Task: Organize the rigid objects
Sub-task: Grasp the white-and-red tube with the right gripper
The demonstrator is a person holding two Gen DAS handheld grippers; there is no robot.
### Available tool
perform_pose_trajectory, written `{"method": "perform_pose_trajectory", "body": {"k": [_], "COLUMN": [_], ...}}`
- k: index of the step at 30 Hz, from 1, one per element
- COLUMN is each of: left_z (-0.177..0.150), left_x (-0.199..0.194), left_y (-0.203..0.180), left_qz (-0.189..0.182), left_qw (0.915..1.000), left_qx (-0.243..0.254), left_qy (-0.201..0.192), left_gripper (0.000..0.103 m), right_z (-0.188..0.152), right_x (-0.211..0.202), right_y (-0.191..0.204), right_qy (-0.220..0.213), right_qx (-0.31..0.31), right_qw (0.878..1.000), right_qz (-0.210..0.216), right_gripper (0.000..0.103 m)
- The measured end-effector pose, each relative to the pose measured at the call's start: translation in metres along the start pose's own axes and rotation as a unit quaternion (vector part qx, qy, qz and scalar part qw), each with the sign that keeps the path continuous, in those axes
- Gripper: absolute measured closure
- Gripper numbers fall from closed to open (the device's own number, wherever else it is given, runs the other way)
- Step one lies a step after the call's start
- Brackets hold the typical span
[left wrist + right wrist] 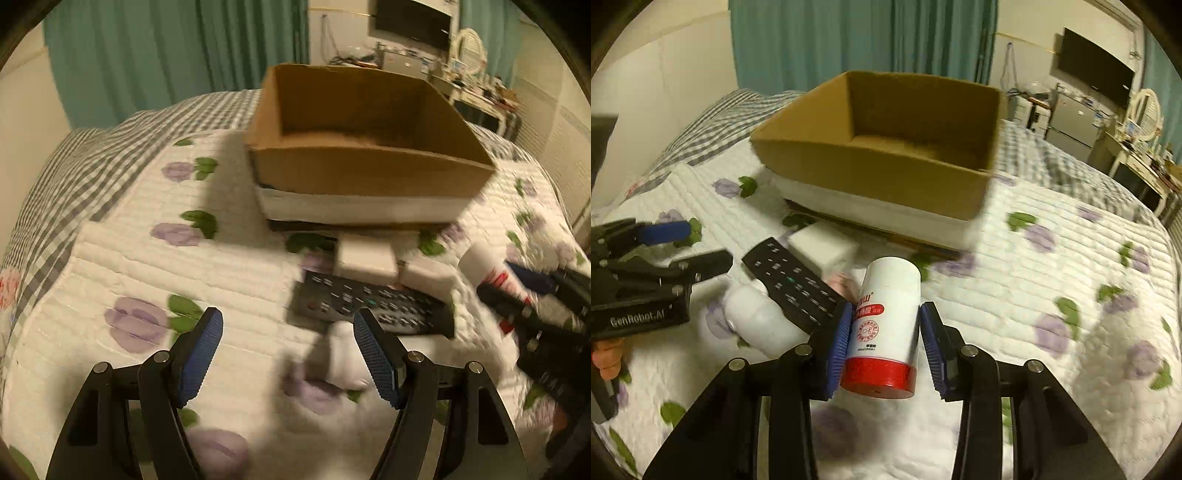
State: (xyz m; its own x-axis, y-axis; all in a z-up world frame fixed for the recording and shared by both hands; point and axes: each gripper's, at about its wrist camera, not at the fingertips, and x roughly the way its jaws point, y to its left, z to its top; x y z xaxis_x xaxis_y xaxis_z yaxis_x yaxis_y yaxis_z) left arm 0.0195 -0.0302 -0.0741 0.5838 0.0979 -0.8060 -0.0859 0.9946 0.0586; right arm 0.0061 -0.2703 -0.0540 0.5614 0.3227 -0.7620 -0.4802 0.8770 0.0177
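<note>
My right gripper (884, 326) is shut on a white canister with a red cap (884, 325), held above the bed. An open cardboard box (886, 144) stands ahead on a white base. A black remote (792, 282), a white bottle (757, 321) and a small white box (823, 247) lie to the left. My left gripper (288, 332) is open and empty above the quilt, with the white bottle (343, 354) between its fingers' line, the remote (369, 304) and small white box (365, 258) just beyond, and the cardboard box (365, 147) farther. The right gripper (539, 306) shows at the right with the canister (487, 266).
The bed has a white floral quilt (1034, 277) over a grey checked cover (92, 147). Teal curtains (849, 40) hang behind. A desk, mirror and wall screen (1093, 66) stand at the far right. The left gripper (646, 266) shows at the left in the right wrist view.
</note>
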Motion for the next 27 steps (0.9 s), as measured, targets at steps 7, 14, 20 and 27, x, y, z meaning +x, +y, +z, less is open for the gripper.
{"method": "perform_pose_trajectory", "body": {"k": [7,14,20,27], "left_z": [-0.022,-0.008,0.01,0.022], "left_x": [0.004,0.015,0.029,0.044], "left_y": [-0.033,-0.04,-0.065,-0.107], "left_qz": [-0.006,-0.011,-0.024,-0.074], "left_qw": [0.9994,0.9984,0.9993,0.9961], "left_qx": [0.003,-0.044,-0.01,0.042], "left_qy": [0.035,0.035,0.026,0.023], "left_gripper": [0.027,0.027,0.027,0.027], "right_z": [-0.01,-0.01,-0.014,-0.001], "right_x": [-0.015,-0.013,-0.007,-0.018], "right_y": [-0.028,-0.026,-0.038,-0.071], "right_qy": [-0.005,-0.002,0.006,-0.012], "right_qx": [0.042,0.038,0.059,0.1], "right_qw": [0.999,0.999,0.998,0.995], "right_qz": [0.0,0.006,0.006,-0.003], "right_gripper": [0.066,0.067,0.067,0.067]}}
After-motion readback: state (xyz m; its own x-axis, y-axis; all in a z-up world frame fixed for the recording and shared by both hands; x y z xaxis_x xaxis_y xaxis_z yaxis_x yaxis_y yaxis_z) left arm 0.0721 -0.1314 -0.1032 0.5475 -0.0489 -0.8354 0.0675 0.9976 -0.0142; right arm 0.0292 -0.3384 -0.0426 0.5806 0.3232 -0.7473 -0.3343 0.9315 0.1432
